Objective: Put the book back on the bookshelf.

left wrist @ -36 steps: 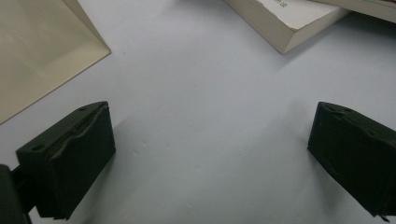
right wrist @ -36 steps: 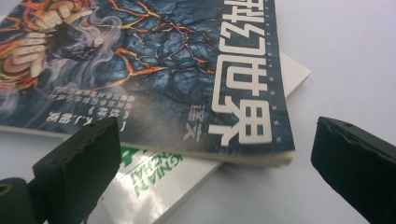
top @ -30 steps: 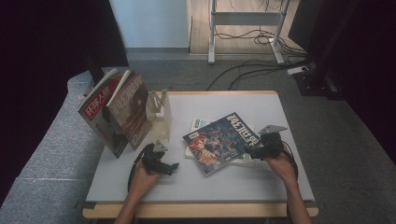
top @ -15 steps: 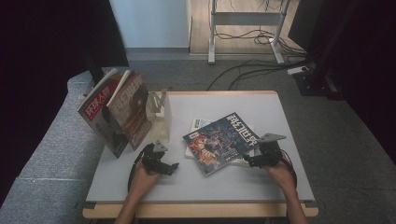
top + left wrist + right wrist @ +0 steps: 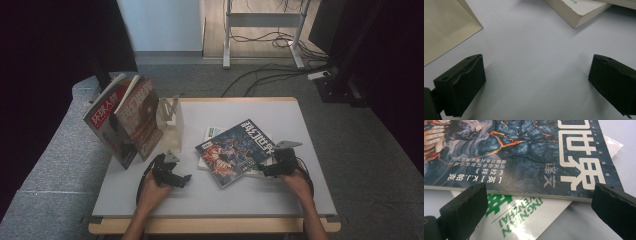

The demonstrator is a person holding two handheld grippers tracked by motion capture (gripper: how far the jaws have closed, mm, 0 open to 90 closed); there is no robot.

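Note:
A dark blue magazine [image 5: 237, 150] with white lettering lies askew on a white magazine with green print [image 5: 214, 132] in the middle of the table. My right gripper [image 5: 265, 170] sits low at their right corner. In the right gripper view its jaws stand wide apart and have just been opening; the blue magazine's [image 5: 524, 152] edge and the white magazine [image 5: 524, 220] lie between and ahead of them, untouched by the pads. My left gripper [image 5: 182, 179] rests open on bare tabletop, with nothing between its jaws [image 5: 535, 85].
A cream bookstand [image 5: 172, 122] stands at the table's left, with two magazines [image 5: 125, 117] leaning on it over the edge. The stand's base [image 5: 446, 30] and the stack's corner [image 5: 579, 10] lie ahead of the left gripper. The white table [image 5: 280, 120] has bare room at right and front.
My right gripper has shifted slightly left, closer along the blue magazine's corner. The left hand and the magazines have not moved.

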